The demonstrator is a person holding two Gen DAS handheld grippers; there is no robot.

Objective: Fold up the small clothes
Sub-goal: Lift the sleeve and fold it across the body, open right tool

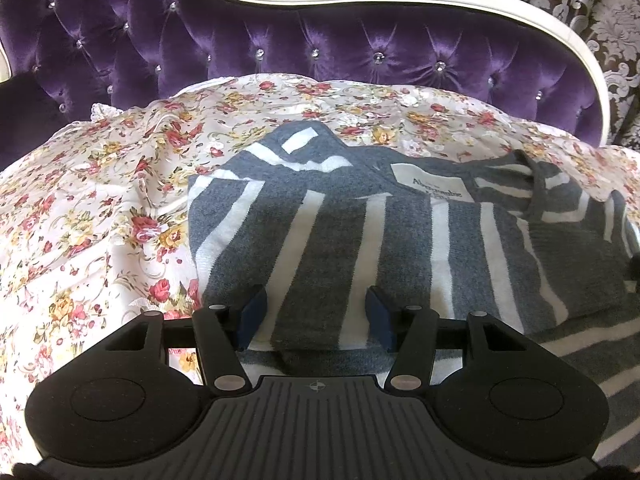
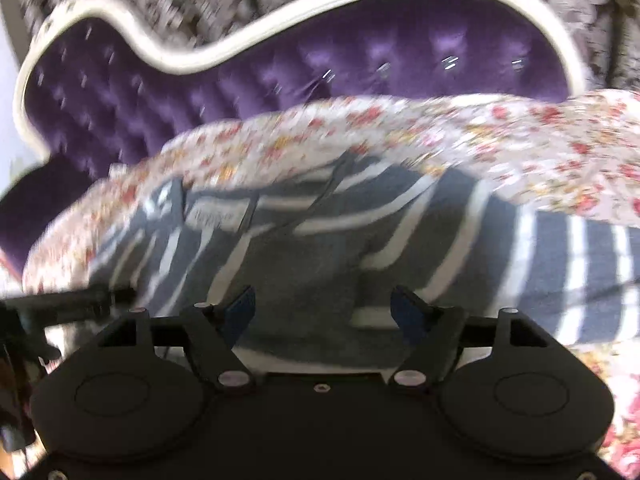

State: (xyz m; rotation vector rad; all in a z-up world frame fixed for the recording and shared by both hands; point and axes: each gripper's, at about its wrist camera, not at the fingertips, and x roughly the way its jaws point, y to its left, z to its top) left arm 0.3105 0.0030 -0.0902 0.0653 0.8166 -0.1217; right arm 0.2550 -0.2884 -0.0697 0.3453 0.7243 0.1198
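Note:
A grey and white striped knit sweater [image 1: 360, 232] lies on a floral sheet [image 1: 100, 200], its neck label [image 1: 432, 188] facing up and one side folded over the body. My left gripper [image 1: 316, 316] is open, low over the sweater's near edge, with fabric between its blue pads [image 1: 254, 312] but not pinched. In the blurred right wrist view the sweater [image 2: 320, 248] spreads across the middle. My right gripper [image 2: 324, 312] is open just above the sweater's near part, holding nothing.
A purple tufted headboard [image 1: 280, 40] with a white frame stands behind the bed, also seen in the right wrist view [image 2: 240, 80]. Patterned curtains [image 1: 580, 8] hang behind it. The left gripper's dark body [image 2: 68, 304] shows at the left of the right wrist view.

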